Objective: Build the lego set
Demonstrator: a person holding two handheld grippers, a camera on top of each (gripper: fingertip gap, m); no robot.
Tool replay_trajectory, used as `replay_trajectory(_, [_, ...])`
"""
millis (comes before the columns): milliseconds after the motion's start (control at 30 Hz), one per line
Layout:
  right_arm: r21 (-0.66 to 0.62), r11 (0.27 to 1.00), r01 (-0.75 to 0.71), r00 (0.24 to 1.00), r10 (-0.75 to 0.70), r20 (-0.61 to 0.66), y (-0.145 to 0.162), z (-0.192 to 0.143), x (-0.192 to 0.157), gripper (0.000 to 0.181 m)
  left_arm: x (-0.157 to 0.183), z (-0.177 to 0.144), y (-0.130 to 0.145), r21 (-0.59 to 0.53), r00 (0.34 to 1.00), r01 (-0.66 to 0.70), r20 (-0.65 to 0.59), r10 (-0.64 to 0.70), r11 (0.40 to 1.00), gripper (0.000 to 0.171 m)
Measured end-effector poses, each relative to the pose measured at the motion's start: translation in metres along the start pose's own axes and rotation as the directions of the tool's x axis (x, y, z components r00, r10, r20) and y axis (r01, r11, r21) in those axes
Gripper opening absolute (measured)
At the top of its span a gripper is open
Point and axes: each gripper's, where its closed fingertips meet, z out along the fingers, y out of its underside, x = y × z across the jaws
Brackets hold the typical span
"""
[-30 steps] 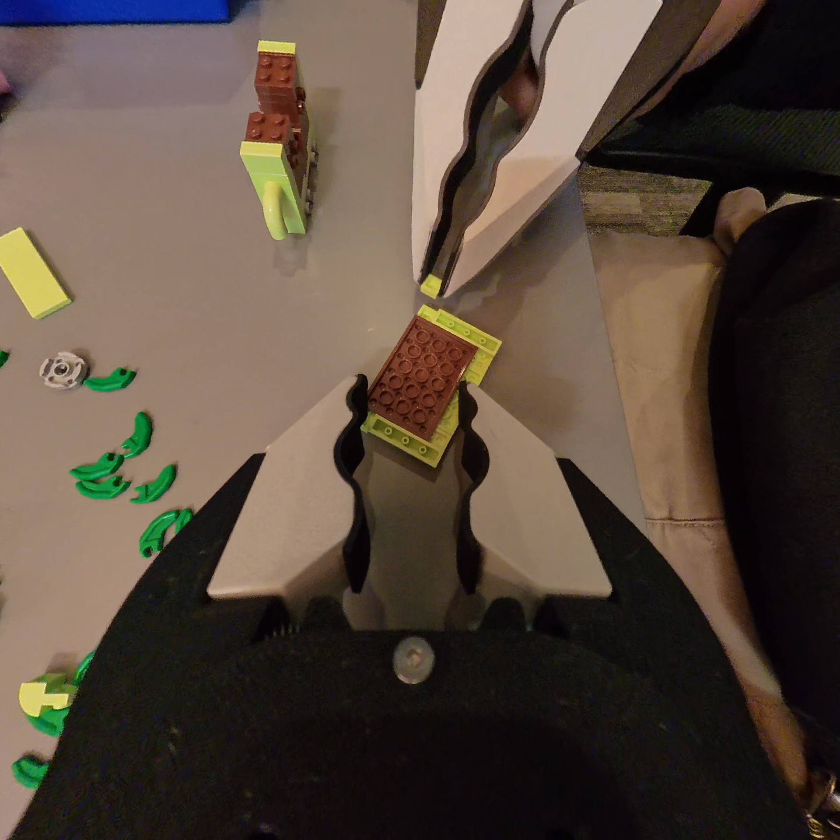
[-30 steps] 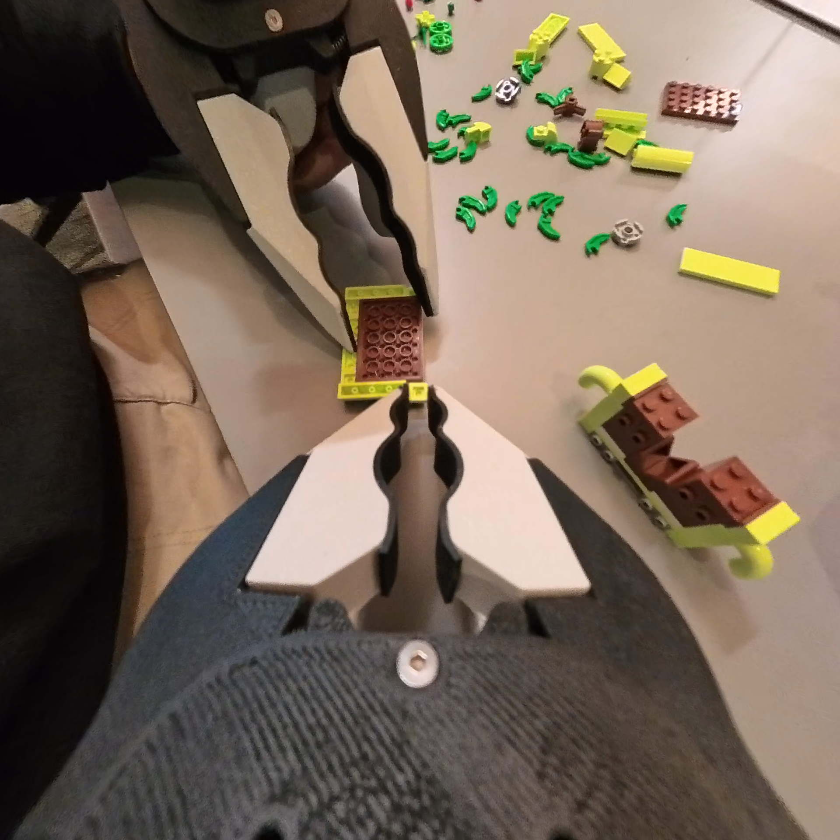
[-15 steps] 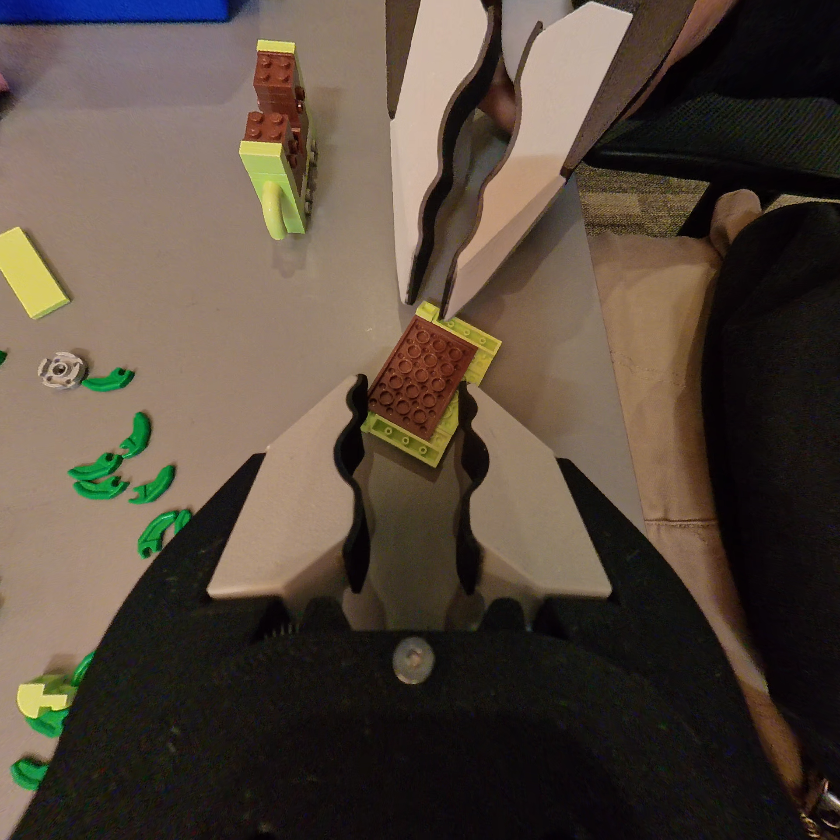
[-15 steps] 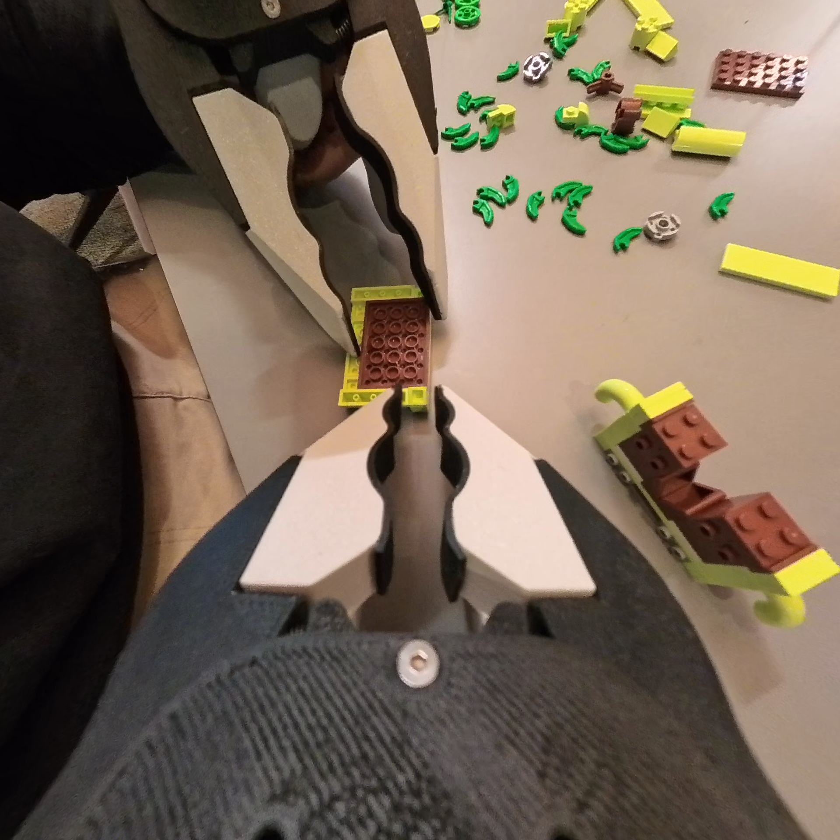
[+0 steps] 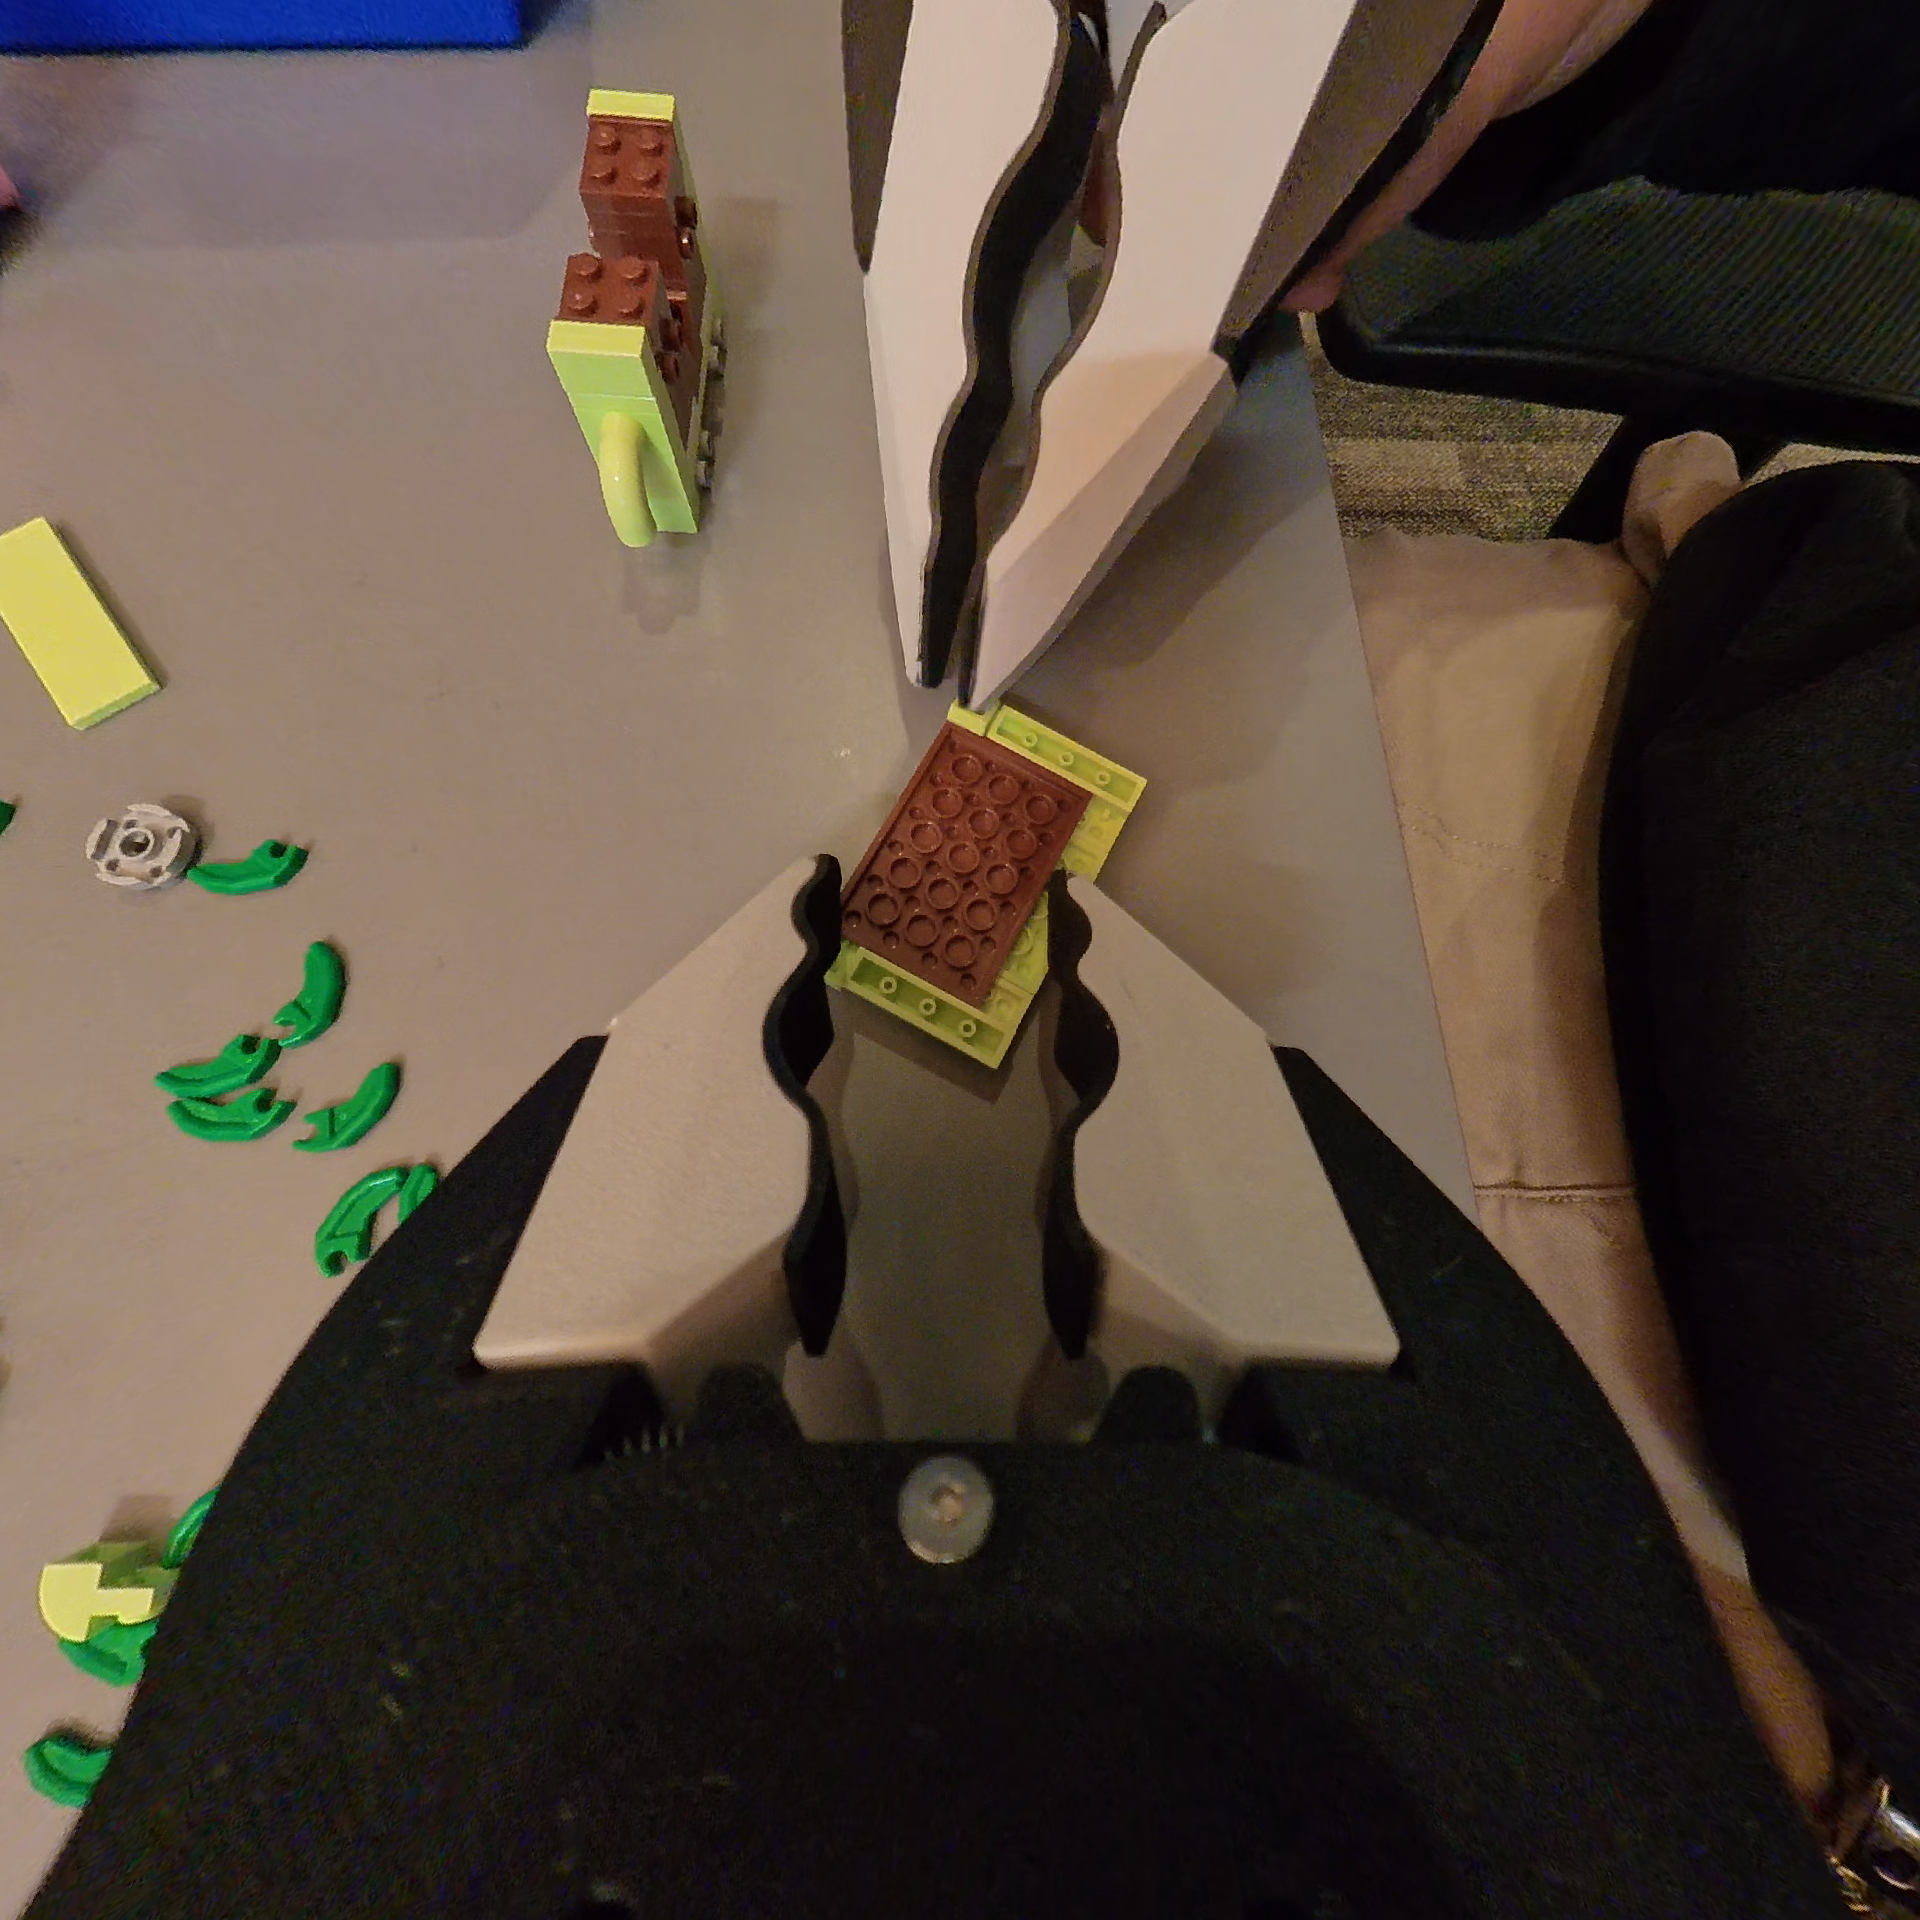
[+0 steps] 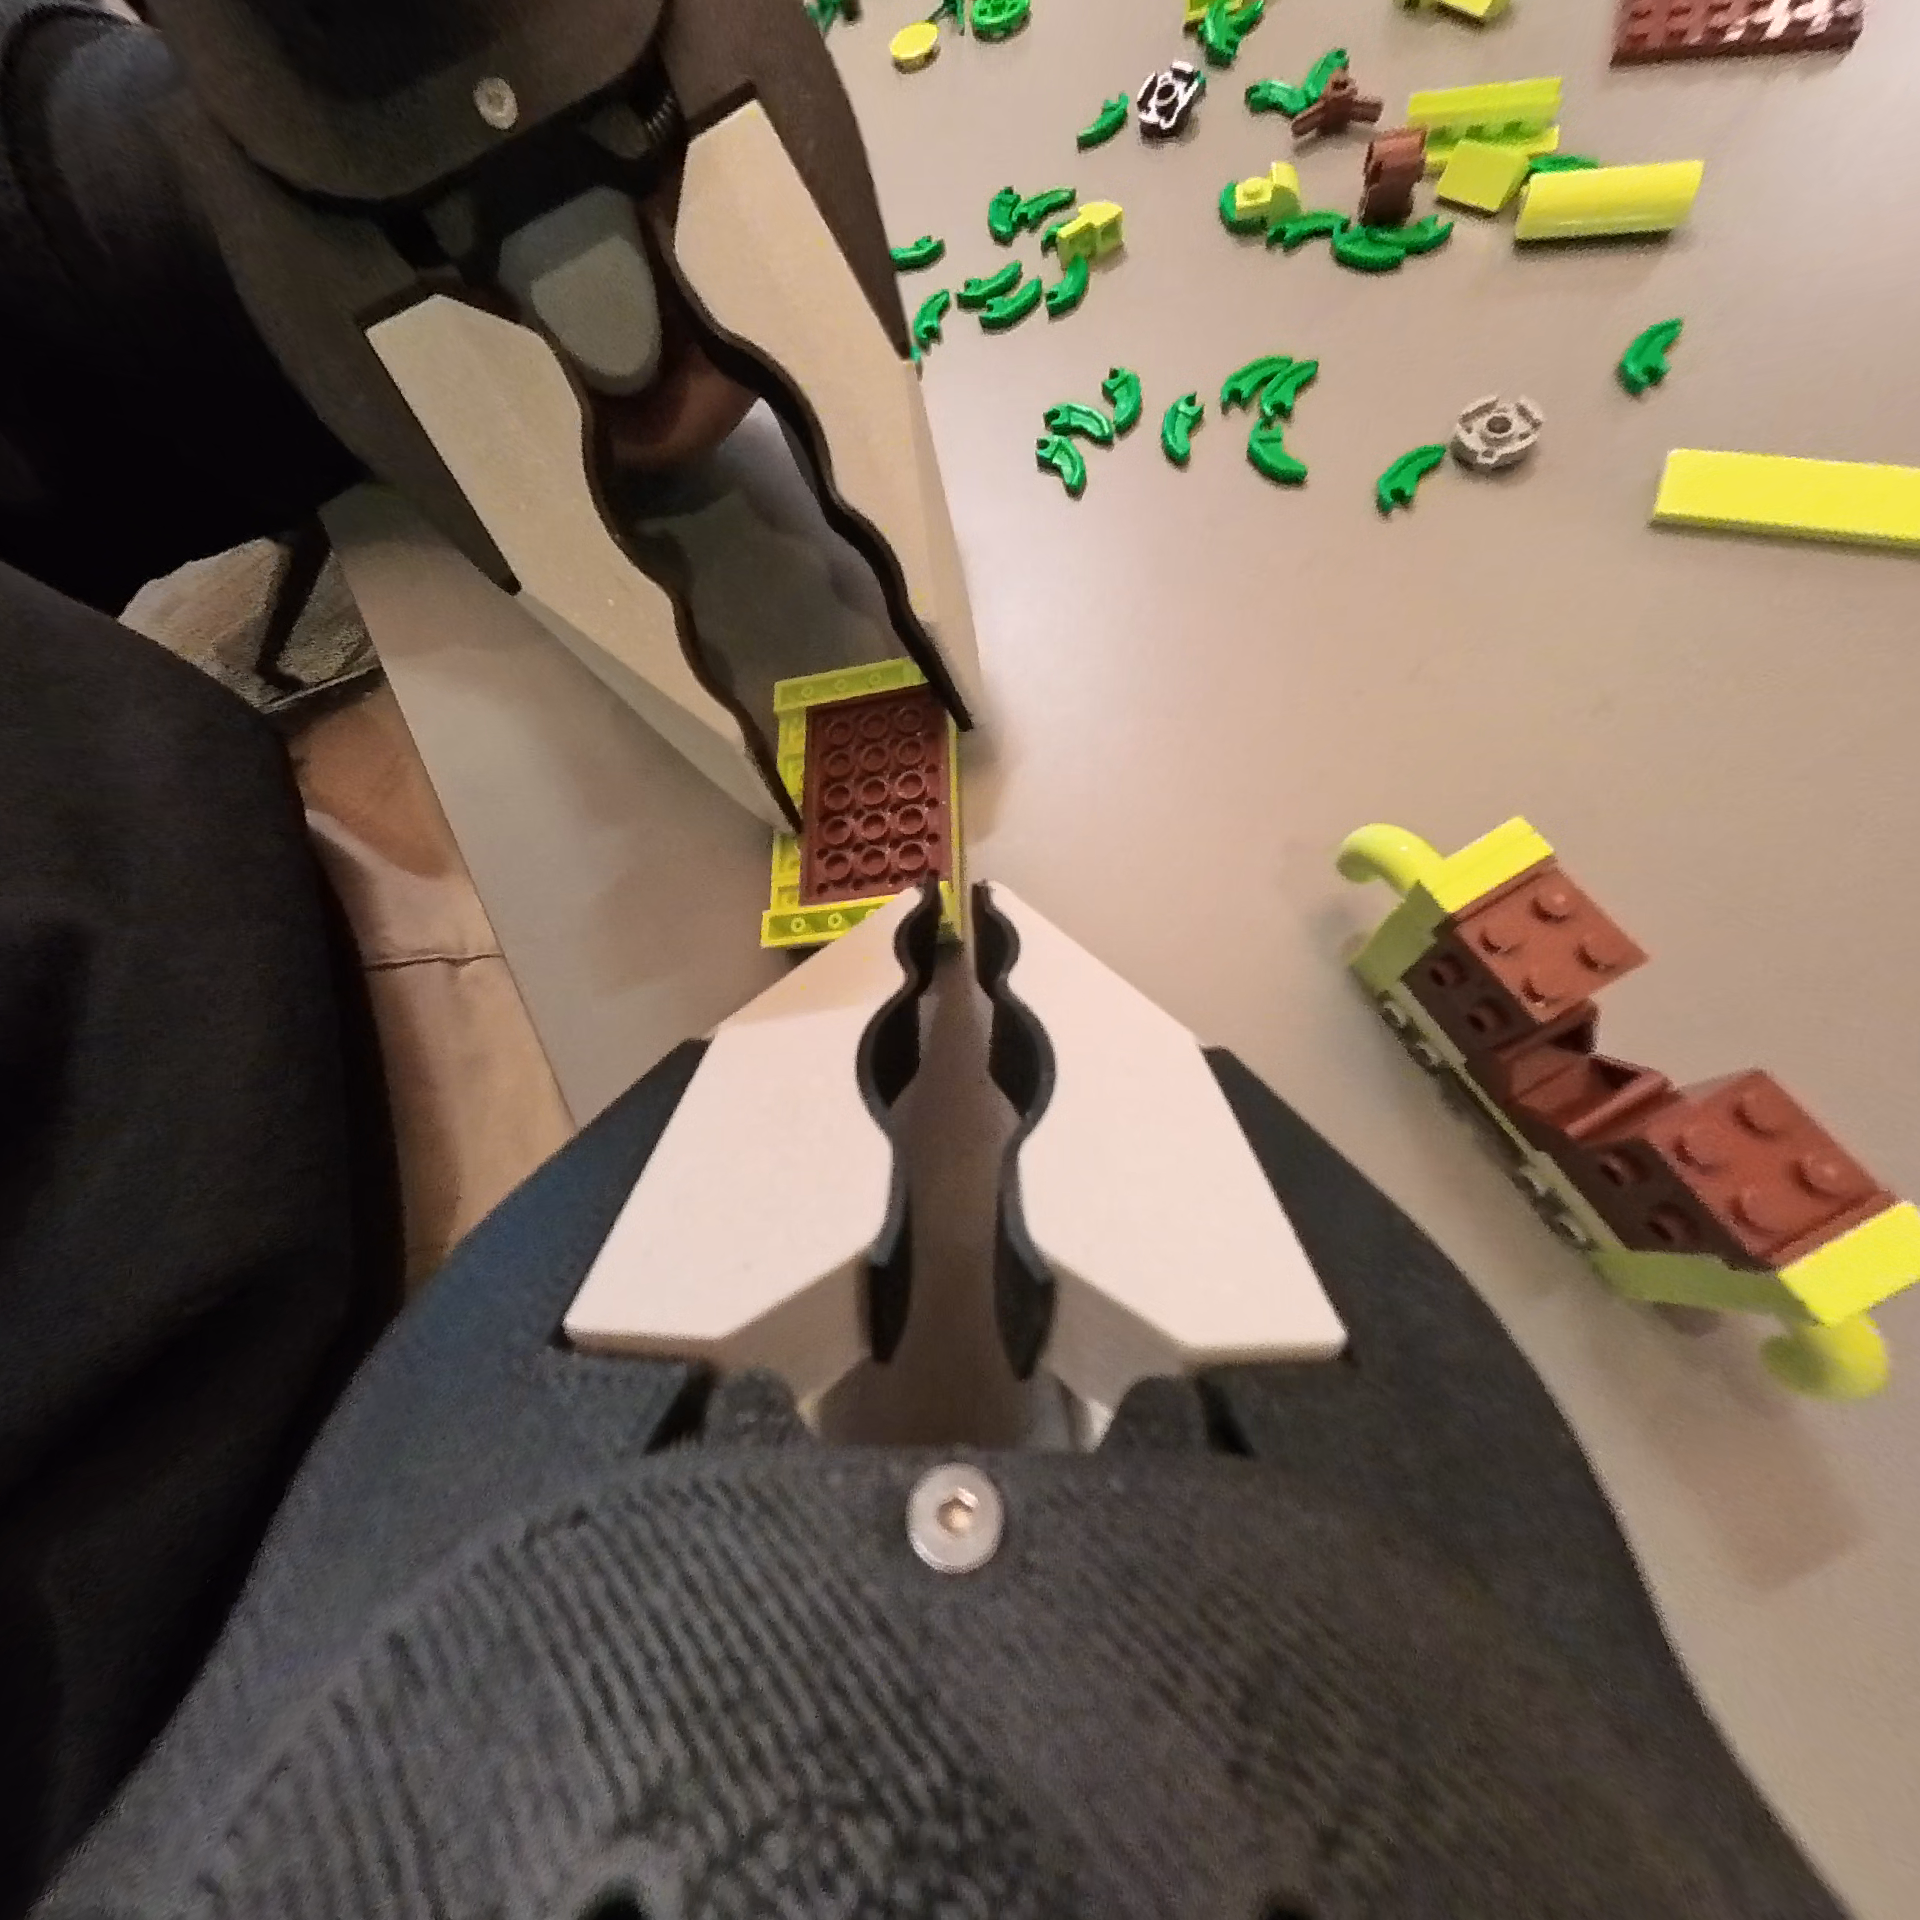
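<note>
A brown plate [image 5: 961, 862] sits studs-down in a lime frame near the table's edge; it also shows in the right wrist view [image 6: 878, 800]. My left gripper [image 5: 940, 888] is shut on this assembly, one finger on each side, and shows from the front in the right wrist view [image 6: 873, 769]. My right gripper [image 6: 954, 894] is shut, its tips [image 5: 951, 681] on a small lime piece [image 5: 968, 717] at the assembly's far corner. A sliver of that piece [image 6: 948, 914] shows between the tips.
A brown stepped build with lime ends and hooks [image 5: 634, 312] [image 6: 1621, 1101] lies nearby. Green leaf pieces [image 5: 270, 1070] [image 6: 1174, 416], a lime tile [image 5: 68, 623] and a grey round piece [image 5: 140, 847] are scattered about. A person's lap [image 5: 1507, 831] is past the table edge. Both grippers' tips are close together, under 4 cm apart. The lime tile [image 5: 68, 623] is about equally far from each gripper, around 15 cm. The right camera catches it too, in the right wrist view [image 6: 1801, 498].
My right gripper held the small lime piece, set it at the assembly's corner, opened a little, then shut its tips over it. My left gripper has not moved.
</note>
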Motion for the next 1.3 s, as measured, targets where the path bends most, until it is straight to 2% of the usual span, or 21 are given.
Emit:
replay_trajectory(300, [-0.079, 0.99, -0.119, 0.989, 0.125, 0.076, 0.0027, -0.0003, -0.0025, 0.0, -0.0001, 0.0001, 0.0002, 0.0, 1.0, -0.004, 0.004, 0.004, 1.0, 0.038])
replay_trajectory(633, [-0.195, 0.975, -0.102, 0.993, 0.11, 0.032, 0.0033, 0.0011, -0.0019, 0.0, 0.0, 0.0002, 0.0002, -0.001, 1.0, -0.009, 0.008, 0.009, 1.0, 0.038])
replay_trajectory(1000, [-0.285, 0.958, 0.044, 0.996, -0.064, -0.062, 0.0038, 0.0017, -0.0017, 0.0, 0.0002, 0.0002, 0.0002, -0.001, 1.0, -0.008, 0.007, 0.008, 1.0, 0.038])
replay_trajectory(1300, [-0.286, 0.954, 0.093, 0.99, -0.12, -0.076, 0.004, 0.0016, -0.0016, 0.0, 0.0004, 0.0003, 0.0, 0.0, 1.0, 0.002, 0.004, -0.002, 1.0, 0.038])
